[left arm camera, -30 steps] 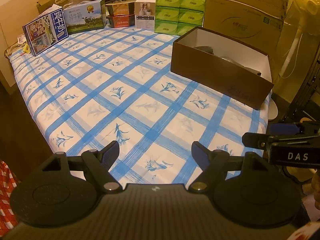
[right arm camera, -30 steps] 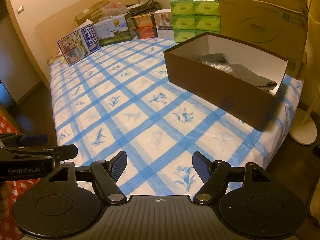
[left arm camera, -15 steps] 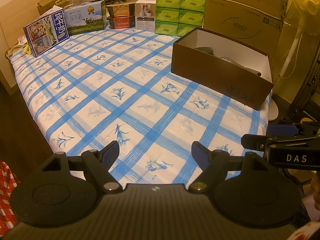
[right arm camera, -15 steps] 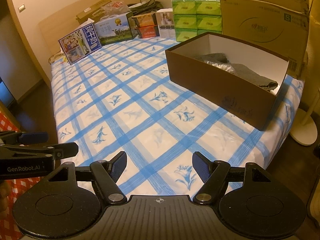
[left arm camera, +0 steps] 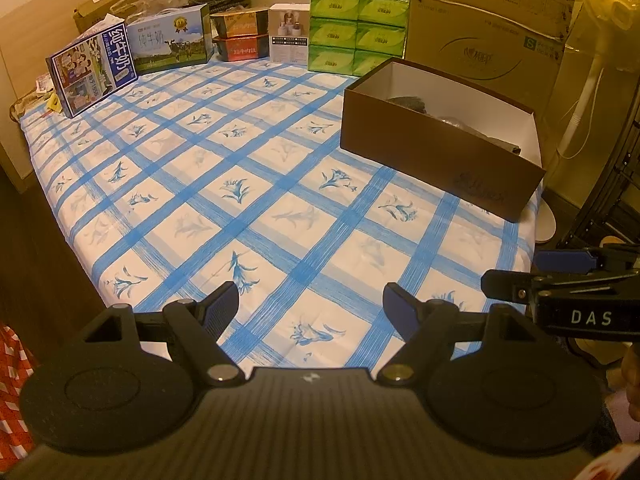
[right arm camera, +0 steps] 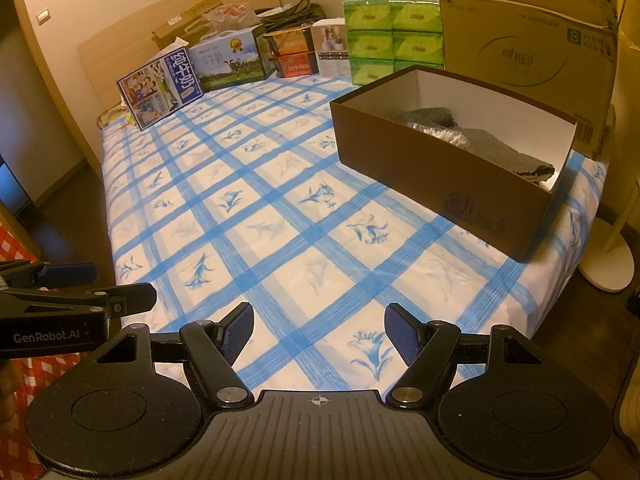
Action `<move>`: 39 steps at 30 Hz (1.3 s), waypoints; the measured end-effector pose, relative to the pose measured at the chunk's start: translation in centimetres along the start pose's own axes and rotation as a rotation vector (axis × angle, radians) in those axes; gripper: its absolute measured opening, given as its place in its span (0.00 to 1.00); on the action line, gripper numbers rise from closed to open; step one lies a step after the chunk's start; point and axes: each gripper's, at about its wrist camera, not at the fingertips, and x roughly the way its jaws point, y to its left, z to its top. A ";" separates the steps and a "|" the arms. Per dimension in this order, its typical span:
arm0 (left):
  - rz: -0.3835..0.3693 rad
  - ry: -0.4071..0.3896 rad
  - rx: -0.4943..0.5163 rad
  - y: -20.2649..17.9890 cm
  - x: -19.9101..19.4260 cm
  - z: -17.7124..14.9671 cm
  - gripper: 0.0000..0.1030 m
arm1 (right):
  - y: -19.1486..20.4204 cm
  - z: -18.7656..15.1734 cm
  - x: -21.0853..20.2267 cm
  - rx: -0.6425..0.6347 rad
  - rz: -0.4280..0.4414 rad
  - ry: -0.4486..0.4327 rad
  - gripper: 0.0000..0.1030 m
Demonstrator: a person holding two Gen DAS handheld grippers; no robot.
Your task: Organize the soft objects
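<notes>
A brown cardboard box point(right arm camera: 440, 172) with a white inside stands on the right side of the bed. Grey folded cloths point(right arm camera: 504, 152) and a clear plastic-wrapped item point(right arm camera: 440, 132) lie in it. The left wrist view shows the same box point(left arm camera: 436, 152) with only the tops of its contents. My left gripper point(left arm camera: 311, 304) hovers open over the near edge of the bed, nothing between its fingers. My right gripper point(right arm camera: 319, 332) is open too, empty, beside the left one. Each gripper's side shows in the other's view.
The bed carries a blue-checked white sheet point(right arm camera: 280, 208). Along its far end stand milk cartons point(right arm camera: 160, 84), small boxes point(right arm camera: 292, 52), green tissue packs point(right arm camera: 392, 36) and a large cardboard carton point(right arm camera: 528, 40). A white fan base point(right arm camera: 608, 264) sits on the floor to the right.
</notes>
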 end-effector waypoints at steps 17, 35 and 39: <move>0.000 0.000 -0.001 0.0 0.1 -0.2 0.75 | 0.0 0.0 0.0 0.000 0.000 0.001 0.70; -0.002 0.000 0.002 -0.2 0.0 0.0 0.75 | -0.1 -0.1 0.0 0.000 -0.001 0.002 0.70; -0.002 0.000 0.001 -0.2 0.0 0.1 0.75 | -0.1 -0.1 0.1 0.000 0.000 0.003 0.70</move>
